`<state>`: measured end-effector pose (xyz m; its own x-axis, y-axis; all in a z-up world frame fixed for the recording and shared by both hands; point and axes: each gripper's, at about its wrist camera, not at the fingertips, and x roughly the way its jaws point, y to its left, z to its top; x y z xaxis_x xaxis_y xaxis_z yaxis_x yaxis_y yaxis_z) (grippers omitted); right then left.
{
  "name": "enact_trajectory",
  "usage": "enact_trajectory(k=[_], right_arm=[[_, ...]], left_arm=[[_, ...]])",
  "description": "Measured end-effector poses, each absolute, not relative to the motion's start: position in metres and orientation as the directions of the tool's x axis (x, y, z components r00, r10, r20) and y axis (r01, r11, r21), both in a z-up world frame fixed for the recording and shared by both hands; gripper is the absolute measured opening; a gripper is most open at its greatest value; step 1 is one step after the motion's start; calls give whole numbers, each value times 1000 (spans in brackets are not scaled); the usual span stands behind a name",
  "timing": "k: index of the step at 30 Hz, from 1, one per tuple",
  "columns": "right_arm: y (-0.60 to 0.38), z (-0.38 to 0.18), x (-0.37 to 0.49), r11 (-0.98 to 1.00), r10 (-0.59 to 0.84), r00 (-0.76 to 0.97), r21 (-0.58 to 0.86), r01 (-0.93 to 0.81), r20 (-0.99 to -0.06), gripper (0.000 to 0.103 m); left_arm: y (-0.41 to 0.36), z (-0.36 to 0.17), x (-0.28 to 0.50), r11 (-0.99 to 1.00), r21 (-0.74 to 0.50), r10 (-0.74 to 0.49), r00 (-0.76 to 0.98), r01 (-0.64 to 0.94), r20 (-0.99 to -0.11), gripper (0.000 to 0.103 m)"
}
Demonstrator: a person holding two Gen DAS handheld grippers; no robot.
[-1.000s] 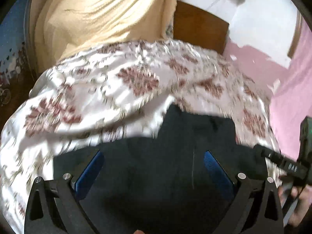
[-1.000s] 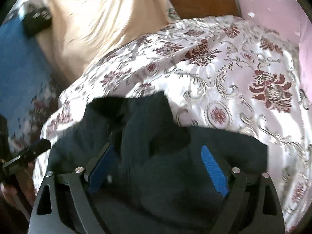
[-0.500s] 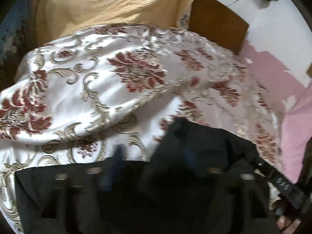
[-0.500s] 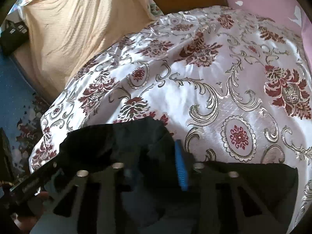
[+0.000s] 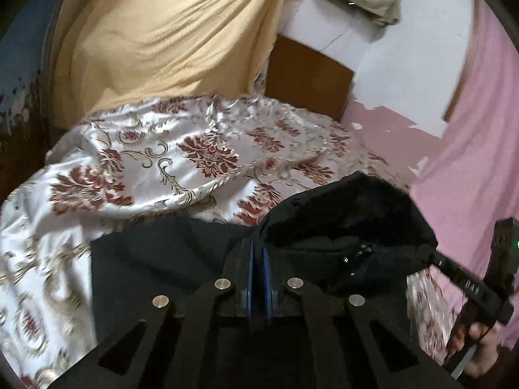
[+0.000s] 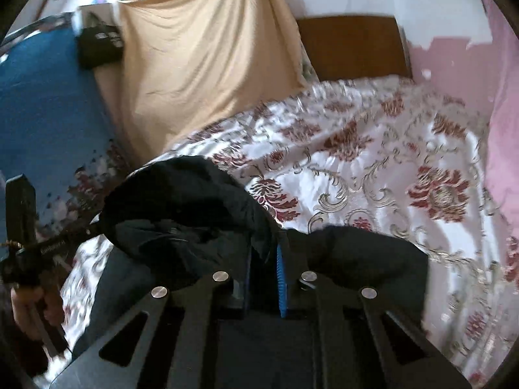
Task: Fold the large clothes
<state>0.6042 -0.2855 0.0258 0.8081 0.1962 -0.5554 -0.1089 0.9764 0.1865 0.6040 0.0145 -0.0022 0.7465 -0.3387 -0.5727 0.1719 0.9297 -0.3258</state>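
Observation:
A large black hooded garment [image 5: 340, 227] lies at the near edge of a bed with a white, red-flowered cover [image 5: 146, 168]. My left gripper [image 5: 257, 253] is shut, its blue pads pinching the garment's edge beside the hood. My right gripper [image 6: 264, 259] is shut on a fold of the same garment [image 6: 194, 201], with cloth bunched between its pads. The hood hangs lifted between the two grippers. The right gripper also shows in the left wrist view [image 5: 470, 288], and the left gripper shows in the right wrist view [image 6: 42, 246].
A tan sheet [image 5: 168, 35] hangs behind the bed. A brown headboard [image 5: 308, 74] stands at the far end and a pink wall [image 5: 470, 149] on the right. A blue surface [image 6: 42, 107] lies to the left of the bed.
Both grippers were open over the black garment a second ago. They have closed on it and lifted its hood end off the bed cover.

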Motion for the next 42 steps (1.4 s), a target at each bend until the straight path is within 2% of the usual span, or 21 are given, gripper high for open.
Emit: enact_trajectory(k=[3, 7, 13, 20, 28, 37, 42], right_arm=[[-283, 32, 560, 979, 198, 821, 150, -138, -536, 10], [-269, 32, 499, 985, 160, 845, 29, -169, -510, 10], [-260, 18, 440, 980, 109, 850, -87, -179, -515, 9], [-260, -13, 436, 972, 48, 827, -163, -167, -560, 9], [-261, -57, 481, 963, -18, 773, -218, -156, -634, 9], [-253, -71, 494, 967, -18, 760, -206, -153, -649, 9], [-255, -64, 490, 965, -3, 780, -206, -161, -625, 9]], left_arm=[[13, 7, 552, 933, -285, -346, 771, 220, -535, 6], [14, 7, 492, 932, -267, -353, 789, 247, -502, 5], [13, -14, 450, 932, -249, -357, 779, 262, -515, 5], [5, -52, 454, 950, -193, -311, 749, 244, -585, 5], [-1, -95, 496, 962, -166, -270, 679, 216, -683, 5], [-2, -104, 512, 956, -190, -291, 662, 222, -691, 6], [13, -87, 506, 940, -273, -340, 651, 206, -679, 10]])
